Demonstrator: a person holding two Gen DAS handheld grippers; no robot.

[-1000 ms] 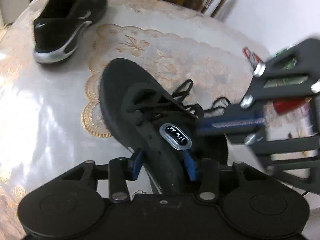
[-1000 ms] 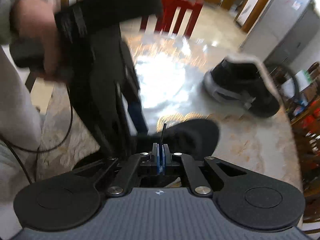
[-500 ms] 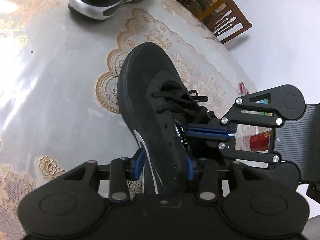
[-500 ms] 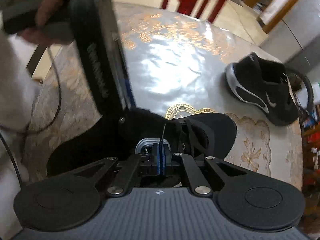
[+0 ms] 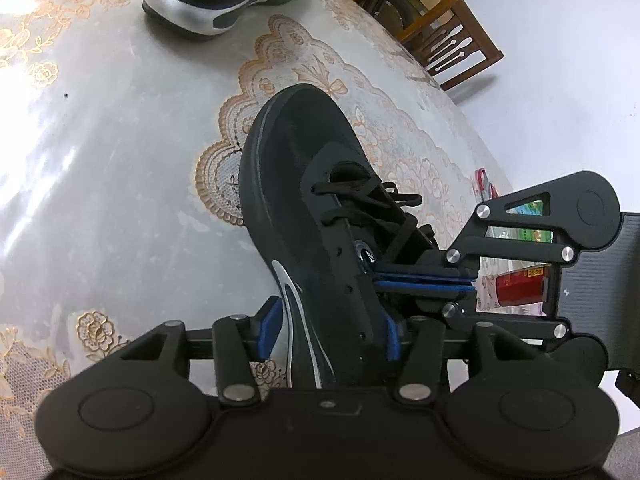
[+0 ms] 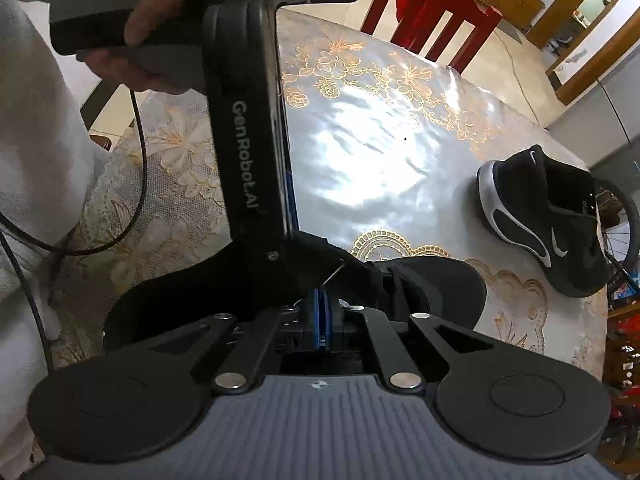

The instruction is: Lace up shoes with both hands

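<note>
A black shoe (image 5: 296,168) with a white side stripe stands on the table (image 5: 100,160), toe pointing away. Its heel end lies between the blue pads of my left gripper (image 5: 332,334), whose jaws are opening; the left pad (image 5: 272,326) stands just off the shoe's side. Black laces (image 5: 372,204) cross the lower eyelets. My right gripper (image 5: 380,282) comes in from the right at the tongue. In the right wrist view that gripper (image 6: 322,300) is shut on the thin lace end (image 6: 335,274), which sticks up above the shoe (image 6: 440,284).
A second black shoe with a silver toe (image 5: 224,0) (image 6: 552,220) lies farther back on the table. A wooden chair (image 5: 452,36) and a red chair (image 6: 432,12) stand beyond the edges. A red packet (image 5: 520,288) lies behind the right gripper. A hand (image 6: 140,40) holds the left gripper's handle.
The left gripper rolled and came lower, and the shoe now sits level on its sole. Its jaws have widened around the heel. The right gripper stayed shut on the lace end.
</note>
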